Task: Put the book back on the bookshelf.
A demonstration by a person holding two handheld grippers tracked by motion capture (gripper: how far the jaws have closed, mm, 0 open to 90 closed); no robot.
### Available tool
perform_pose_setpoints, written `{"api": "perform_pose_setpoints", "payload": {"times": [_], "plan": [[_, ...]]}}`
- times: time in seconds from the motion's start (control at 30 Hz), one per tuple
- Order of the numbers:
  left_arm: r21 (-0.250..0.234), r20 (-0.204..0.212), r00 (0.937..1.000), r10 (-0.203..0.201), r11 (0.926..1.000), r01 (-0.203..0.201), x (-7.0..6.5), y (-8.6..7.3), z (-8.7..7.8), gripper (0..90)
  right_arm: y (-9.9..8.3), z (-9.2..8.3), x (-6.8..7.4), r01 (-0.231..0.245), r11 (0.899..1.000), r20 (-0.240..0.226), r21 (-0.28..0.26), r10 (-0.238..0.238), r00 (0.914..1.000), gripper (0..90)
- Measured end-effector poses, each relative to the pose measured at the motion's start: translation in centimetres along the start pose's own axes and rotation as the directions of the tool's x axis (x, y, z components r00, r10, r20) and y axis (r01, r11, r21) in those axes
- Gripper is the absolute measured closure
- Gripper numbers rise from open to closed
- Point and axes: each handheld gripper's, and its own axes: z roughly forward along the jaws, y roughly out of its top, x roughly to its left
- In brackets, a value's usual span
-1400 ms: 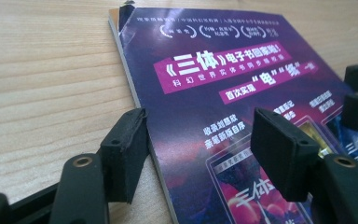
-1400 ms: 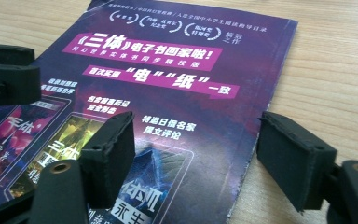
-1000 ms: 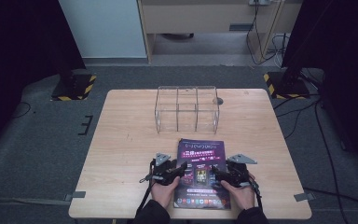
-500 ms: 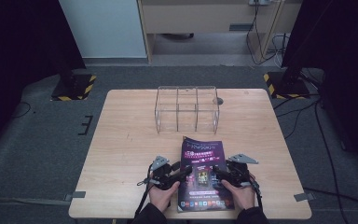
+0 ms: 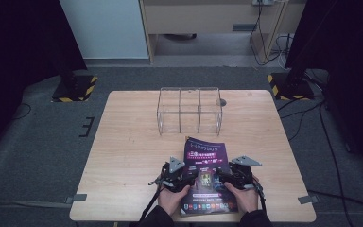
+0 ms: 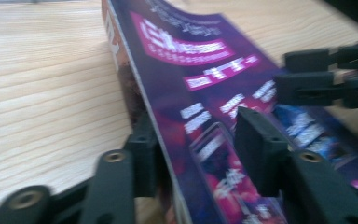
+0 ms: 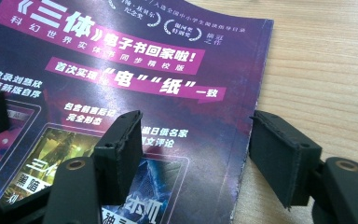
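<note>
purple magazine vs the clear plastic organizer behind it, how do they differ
The purple glossy magazine is opaque and printed; the clear plastic organizer is see-through and empty. The magazine is thin and sits at the near edge between both grippers, its left edge lifted; the organizer stands upright as a divided box, untouched, farther back. Both are on the wooden table.

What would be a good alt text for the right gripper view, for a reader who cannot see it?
A purple magazine with Chinese print lies on a wooden table. The right claw stands open over the magazine's edge, one black jaw above the cover, the other above the wood.
</note>
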Motion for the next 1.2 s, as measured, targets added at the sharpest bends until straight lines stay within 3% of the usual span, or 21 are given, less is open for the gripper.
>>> {"api": "perform_pose_setpoints", "payload": {"times": [0.13,0.3,0.53,0.8,1.2], "plan": [[0.015,-0.066,0.9969,0.042,0.9990,-0.041,-0.4,0.1,0.1,66.8,0.0,0.0,0.1,0.002,1.000,0.009,0.002,-0.002,1.0000,34.7],[0.017,-0.097,0.9934,0.061,0.9981,-0.059,-0.7,0.1,0.1,73.7,0.0,0.0,0.1,0.000,1.000,0.009,0.002,0.000,1.0000,34.7],[-0.039,-0.058,0.9971,0.050,0.9979,-0.052,-0.6,0.3,-0.5,84.8,0.1,0.0,-0.2,-0.021,1.000,-0.023,-0.001,0.021,0.9995,30.6],[-0.101,-0.015,0.9984,0.055,0.9933,-0.056,-0.8,0.8,-1.4,85.0,0.3,-0.2,-0.5,-0.022,0.999,-0.068,-0.038,0.019,0.9975,25.9],[-0.143,-0.006,0.9972,0.075,0.9868,-0.075,-1.1,1.5,-2.3,85.1,0.9,-1.1,-1.4,-0.024,0.998,-0.081,-0.065,0.018,0.9966,24.7]]}}
